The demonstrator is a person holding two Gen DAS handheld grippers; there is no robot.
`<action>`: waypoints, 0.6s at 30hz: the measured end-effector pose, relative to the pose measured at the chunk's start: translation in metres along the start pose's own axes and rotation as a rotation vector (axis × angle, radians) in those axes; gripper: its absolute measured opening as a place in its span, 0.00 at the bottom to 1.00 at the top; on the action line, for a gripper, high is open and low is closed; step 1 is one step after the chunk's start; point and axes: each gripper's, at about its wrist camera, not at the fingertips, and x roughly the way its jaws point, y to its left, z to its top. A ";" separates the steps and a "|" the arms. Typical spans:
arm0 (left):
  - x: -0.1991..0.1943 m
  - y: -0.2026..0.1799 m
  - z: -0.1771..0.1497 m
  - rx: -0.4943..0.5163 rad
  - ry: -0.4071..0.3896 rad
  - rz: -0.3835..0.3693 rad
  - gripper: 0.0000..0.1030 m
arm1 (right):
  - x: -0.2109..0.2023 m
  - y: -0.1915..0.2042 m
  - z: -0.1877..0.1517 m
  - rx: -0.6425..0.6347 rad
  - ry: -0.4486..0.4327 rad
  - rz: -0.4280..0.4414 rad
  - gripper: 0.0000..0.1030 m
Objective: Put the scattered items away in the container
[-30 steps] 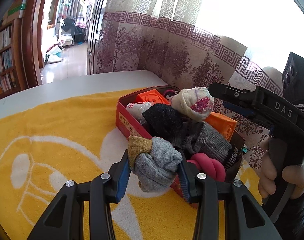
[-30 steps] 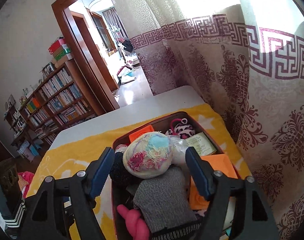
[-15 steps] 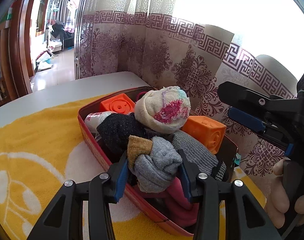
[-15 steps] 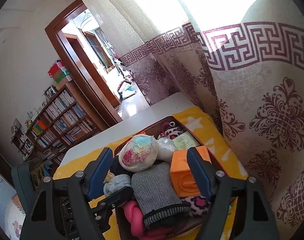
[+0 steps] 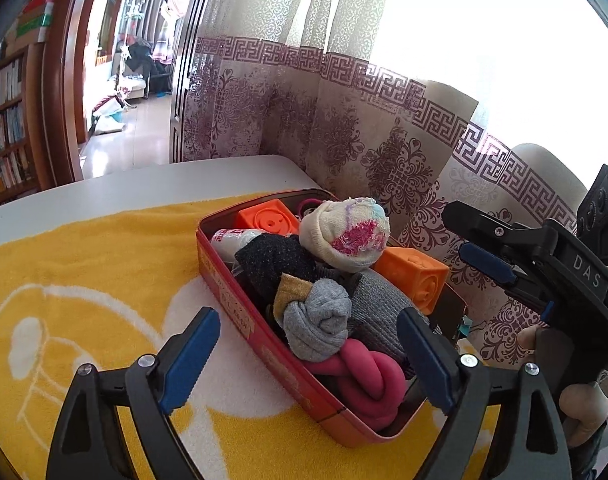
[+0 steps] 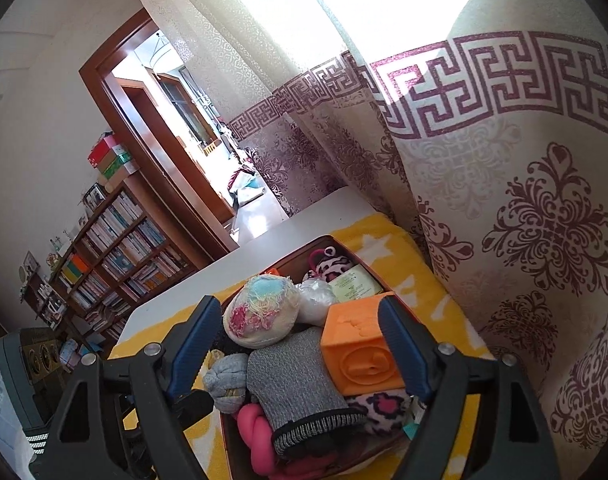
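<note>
A red tin box [image 5: 260,332] stands on a yellow towel [image 5: 84,272] and is heaped with rolled socks and toys. A grey sock ball with a mustard cuff [image 5: 315,320] lies on the heap, in the right wrist view too [image 6: 226,380]. My left gripper [image 5: 307,352] is open and empty, its jaws wide on either side of that sock. My right gripper [image 6: 296,344] is open and empty above the box [image 6: 232,444], and shows at the right of the left wrist view [image 5: 487,256]. A cream sock ball [image 5: 343,236] tops the pile.
Orange cubes [image 5: 413,276] [image 6: 355,352], a dark grey sock [image 6: 300,380] and a pink knotted toy [image 5: 367,376] fill the box. A patterned curtain [image 5: 343,152] hangs close behind it. The white table edge [image 5: 144,184] runs beyond the towel. A bookshelf [image 6: 116,252] stands at the left.
My left gripper opened and let go of the grey sock ball, which now rests on the heap in the box. My right gripper drew back and up slightly.
</note>
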 end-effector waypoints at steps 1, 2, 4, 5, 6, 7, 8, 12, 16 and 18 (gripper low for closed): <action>-0.005 0.003 -0.002 -0.020 -0.003 0.009 0.95 | 0.000 0.000 0.000 -0.001 0.005 -0.006 0.83; -0.009 0.006 -0.003 -0.040 -0.003 0.015 0.95 | -0.001 0.000 -0.001 -0.005 0.009 -0.016 0.83; -0.016 0.011 -0.009 -0.080 -0.002 0.038 0.95 | -0.004 0.001 -0.006 -0.012 0.015 -0.035 0.83; -0.019 0.012 -0.012 -0.094 0.005 0.054 0.95 | -0.006 0.002 -0.009 -0.015 0.025 -0.043 0.83; -0.022 0.011 -0.016 -0.095 0.014 0.065 0.95 | -0.008 0.002 -0.014 -0.022 0.040 -0.050 0.83; -0.024 0.009 -0.020 -0.087 0.019 0.072 0.95 | -0.012 0.002 -0.019 -0.029 0.054 -0.056 0.84; -0.026 0.005 -0.023 -0.073 0.023 0.083 0.95 | -0.016 0.001 -0.025 -0.036 0.064 -0.061 0.84; -0.030 -0.016 -0.034 0.002 0.048 0.113 0.95 | -0.039 0.001 -0.052 -0.100 0.095 -0.083 0.84; -0.037 -0.036 -0.042 0.058 0.042 0.128 0.95 | -0.062 0.002 -0.071 -0.141 0.117 -0.128 0.85; -0.041 -0.041 -0.045 0.072 0.037 0.139 0.95 | -0.073 -0.002 -0.076 -0.140 0.116 -0.130 0.86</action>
